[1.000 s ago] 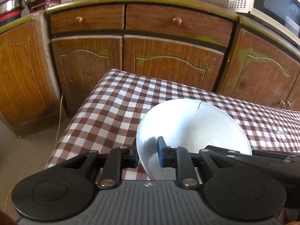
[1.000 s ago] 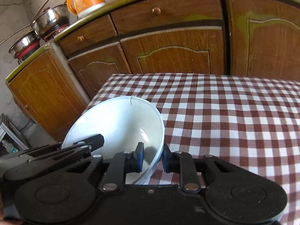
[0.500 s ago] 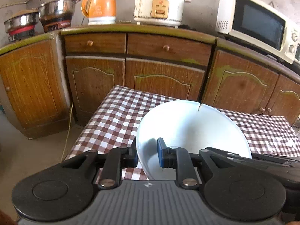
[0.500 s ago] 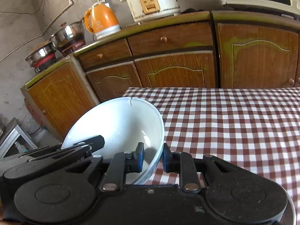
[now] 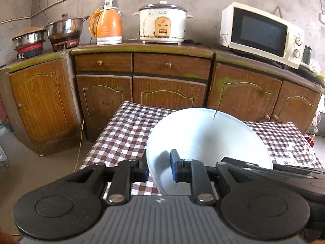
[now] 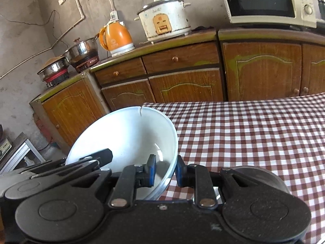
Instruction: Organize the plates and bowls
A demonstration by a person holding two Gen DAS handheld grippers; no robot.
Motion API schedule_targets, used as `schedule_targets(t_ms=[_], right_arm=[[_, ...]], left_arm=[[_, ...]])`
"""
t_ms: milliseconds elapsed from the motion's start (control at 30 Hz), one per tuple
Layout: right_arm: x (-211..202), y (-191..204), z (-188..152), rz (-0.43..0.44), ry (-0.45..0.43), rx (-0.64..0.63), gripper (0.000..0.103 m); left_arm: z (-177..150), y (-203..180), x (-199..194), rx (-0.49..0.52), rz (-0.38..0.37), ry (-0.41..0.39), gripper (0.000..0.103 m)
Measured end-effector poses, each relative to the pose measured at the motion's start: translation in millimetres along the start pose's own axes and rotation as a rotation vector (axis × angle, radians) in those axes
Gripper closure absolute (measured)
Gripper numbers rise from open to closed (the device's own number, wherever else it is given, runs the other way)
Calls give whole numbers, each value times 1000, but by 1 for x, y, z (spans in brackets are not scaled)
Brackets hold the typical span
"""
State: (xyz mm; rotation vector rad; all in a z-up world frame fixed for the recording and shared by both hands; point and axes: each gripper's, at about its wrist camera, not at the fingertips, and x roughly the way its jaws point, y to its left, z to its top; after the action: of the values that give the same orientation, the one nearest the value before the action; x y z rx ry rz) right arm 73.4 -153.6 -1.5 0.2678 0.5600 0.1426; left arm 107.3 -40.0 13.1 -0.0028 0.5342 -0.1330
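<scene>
A large white bowl (image 5: 207, 140) with a crack in its far rim hangs above the checkered table (image 5: 126, 130), held from both sides. My left gripper (image 5: 159, 167) is shut on its left rim, one blue pad inside and one outside. The right gripper (image 6: 165, 171) is shut on the bowl (image 6: 126, 136) at its right rim in the same way. Each gripper's black body shows in the other view, the right one (image 5: 274, 170) at the bowl's right side, the left one (image 6: 67, 166) at its left side. The bowl is tilted slightly and is empty.
Brown wooden cabinets (image 5: 168, 85) stand behind the table. On their counter sit an orange kettle (image 5: 106, 26), a white rice cooker (image 5: 162, 23), a microwave (image 5: 262, 34) and steel pots (image 5: 65, 28) on burners. Bare floor (image 5: 40, 168) lies left of the table.
Both grippers have risen and drawn back with the bowl between them. The countertop appliances and wall have come into view and the table looks farther below.
</scene>
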Motion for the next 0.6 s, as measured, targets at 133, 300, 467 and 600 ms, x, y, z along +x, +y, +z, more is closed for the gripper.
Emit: schedule_targets(t_ms=[133,300,467,600], right_arm=[[-22,-1,-5,-9,-24,-5,77],[-42,-7,-11,-10,-36,5,77],[-56,-13,-14,-15,-48,12,77],[-66,-19,-17,-22,-56,19,77]], left_arm=[[-6,-8,-14,8,-6,-14,81],[-12,-18,-28,19,-8,-26,81],[-17,-25,-38,23,-17,-33,81],[-21,-31,-44,26,-26,-36,81]])
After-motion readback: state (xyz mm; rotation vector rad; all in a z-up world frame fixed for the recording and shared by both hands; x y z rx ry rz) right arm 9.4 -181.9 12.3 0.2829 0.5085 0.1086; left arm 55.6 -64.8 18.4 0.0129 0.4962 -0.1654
